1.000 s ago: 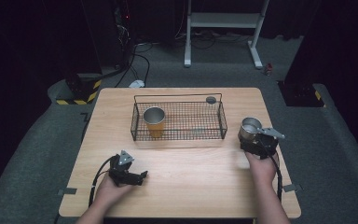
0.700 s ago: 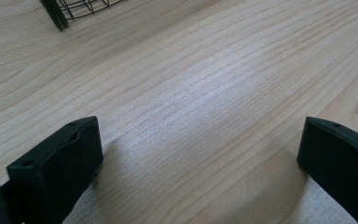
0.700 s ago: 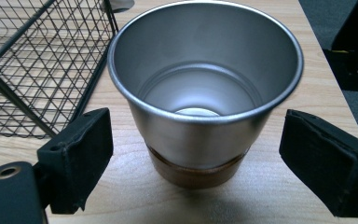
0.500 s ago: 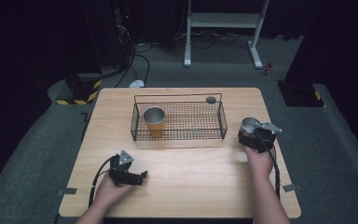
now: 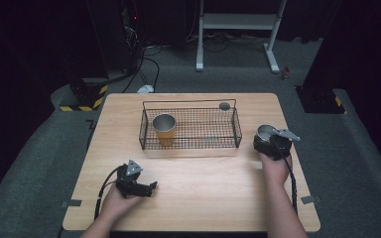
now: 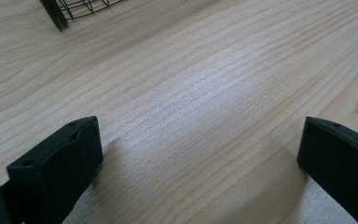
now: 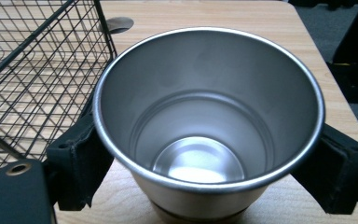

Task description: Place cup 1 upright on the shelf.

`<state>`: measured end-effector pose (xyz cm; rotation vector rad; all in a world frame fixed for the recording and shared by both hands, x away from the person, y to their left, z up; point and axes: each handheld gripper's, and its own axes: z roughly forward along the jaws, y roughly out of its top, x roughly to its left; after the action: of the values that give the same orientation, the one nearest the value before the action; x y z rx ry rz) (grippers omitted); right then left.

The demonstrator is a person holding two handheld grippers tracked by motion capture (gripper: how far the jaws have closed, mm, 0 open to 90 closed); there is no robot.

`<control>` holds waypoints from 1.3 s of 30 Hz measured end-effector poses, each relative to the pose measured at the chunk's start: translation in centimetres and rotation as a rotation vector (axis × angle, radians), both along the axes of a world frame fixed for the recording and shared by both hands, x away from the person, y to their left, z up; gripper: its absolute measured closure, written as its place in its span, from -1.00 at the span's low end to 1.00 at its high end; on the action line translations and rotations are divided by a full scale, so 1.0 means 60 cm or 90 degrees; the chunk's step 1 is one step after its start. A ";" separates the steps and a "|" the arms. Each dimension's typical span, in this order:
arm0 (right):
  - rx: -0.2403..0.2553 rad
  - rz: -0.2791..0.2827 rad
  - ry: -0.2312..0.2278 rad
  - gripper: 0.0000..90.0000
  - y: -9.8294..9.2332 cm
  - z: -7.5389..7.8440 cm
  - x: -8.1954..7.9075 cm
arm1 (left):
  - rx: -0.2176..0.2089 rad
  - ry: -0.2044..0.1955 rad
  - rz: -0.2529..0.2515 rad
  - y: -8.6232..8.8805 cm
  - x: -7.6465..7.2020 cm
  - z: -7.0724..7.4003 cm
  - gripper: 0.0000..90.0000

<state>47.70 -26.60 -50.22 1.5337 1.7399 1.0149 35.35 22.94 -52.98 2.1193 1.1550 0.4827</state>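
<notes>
A steel cup (image 7: 209,116) stands upright between the jaws of my right gripper (image 7: 205,154), which is shut on its sides. In the high view this cup (image 5: 264,131) and the right gripper (image 5: 267,140) are just right of a black wire basket (image 5: 188,102). An orange cup with a steel inside (image 5: 164,128) stands in the basket's left part. My left gripper (image 5: 150,187) lies on the table near the front left, open, with bare wood between its fingers (image 6: 60,163).
The basket's wire wall (image 7: 37,70) is close on the left of the held cup. A round grey hole cover (image 5: 224,105) sits in the table behind the basket. The table's right edge (image 5: 297,163) is near the right hand.
The right gripper and its cup have shifted only slightly. The left gripper has stayed where it was.
</notes>
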 end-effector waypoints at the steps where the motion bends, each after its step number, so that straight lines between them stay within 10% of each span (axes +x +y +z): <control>1: -0.004 -0.001 0.013 -0.71 0.000 0.003 0.006 | 0.000 0.000 0.000 0.000 0.000 0.000 -0.99; 12: -0.030 0.001 0.015 -0.59 0.002 0.012 0.008 | 0.004 -0.002 -0.002 0.001 0.000 0.000 -0.99; 39: -0.044 0.079 -0.019 -0.59 0.037 0.044 -0.088 | -0.001 -0.002 0.002 -0.001 -0.001 0.000 -0.99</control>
<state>42.39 -24.36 -47.57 1.3754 1.8478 1.0218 35.28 22.87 -52.99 2.1153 1.1570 0.4863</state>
